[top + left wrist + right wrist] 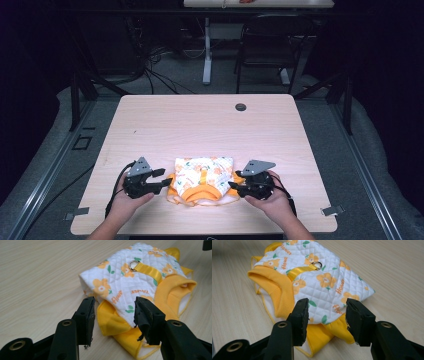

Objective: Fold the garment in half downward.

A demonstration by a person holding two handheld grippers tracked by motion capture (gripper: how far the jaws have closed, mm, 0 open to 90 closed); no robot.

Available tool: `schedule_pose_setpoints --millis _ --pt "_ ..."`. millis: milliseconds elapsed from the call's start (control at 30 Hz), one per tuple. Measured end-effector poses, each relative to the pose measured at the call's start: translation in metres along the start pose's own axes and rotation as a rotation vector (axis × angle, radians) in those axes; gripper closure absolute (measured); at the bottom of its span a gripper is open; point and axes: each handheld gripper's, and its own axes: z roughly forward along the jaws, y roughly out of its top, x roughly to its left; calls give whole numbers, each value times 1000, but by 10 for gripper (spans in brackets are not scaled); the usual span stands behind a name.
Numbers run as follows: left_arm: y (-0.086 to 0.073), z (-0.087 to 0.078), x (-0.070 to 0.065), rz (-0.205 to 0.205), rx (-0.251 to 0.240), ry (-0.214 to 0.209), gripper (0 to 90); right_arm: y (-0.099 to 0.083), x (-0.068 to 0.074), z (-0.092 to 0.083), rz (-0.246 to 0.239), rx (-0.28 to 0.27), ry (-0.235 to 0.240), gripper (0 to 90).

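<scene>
The left gripper (161, 179) is sitting released, jaws apart, just beside the left edge of the vest (204, 178), which is lying flat on the table (200, 125) near its front edge; the right gripper (234, 186) is waiting equally released at the vest's right edge. The gripper views are showing a metal ring (133, 264) on a yellow strap (150, 271), which the high view is leaving too small to tell. The vest's yellow collar (200, 194) is pointing toward the person, its long axis running front to back.
</scene>
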Motion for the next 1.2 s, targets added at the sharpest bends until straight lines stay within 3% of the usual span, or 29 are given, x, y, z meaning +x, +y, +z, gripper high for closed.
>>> schedule_pose_setpoints --millis 233,367,667,767,933,1200 --pt "-9 -9 8 -31 -8 23 509 -15 -8 -7 33 23 -29 527" --pt "-14 -11 12 -52 -3 0 508 -22 -11 -8 61 29 -38 528" --pt "-22 -7 18 -76 1 1 510 -32 -13 1 62 52 -72 528" --pt "-24 -4 20 -52 26 23 509 -35 -13 6 68 62 -78 527" --pt "-25 -4 21 -52 38 35 508 -37 -14 9 70 66 -75 527" --pt "-25 -2 21 -49 29 46 501 -39 -14 12 74 70 -86 524"
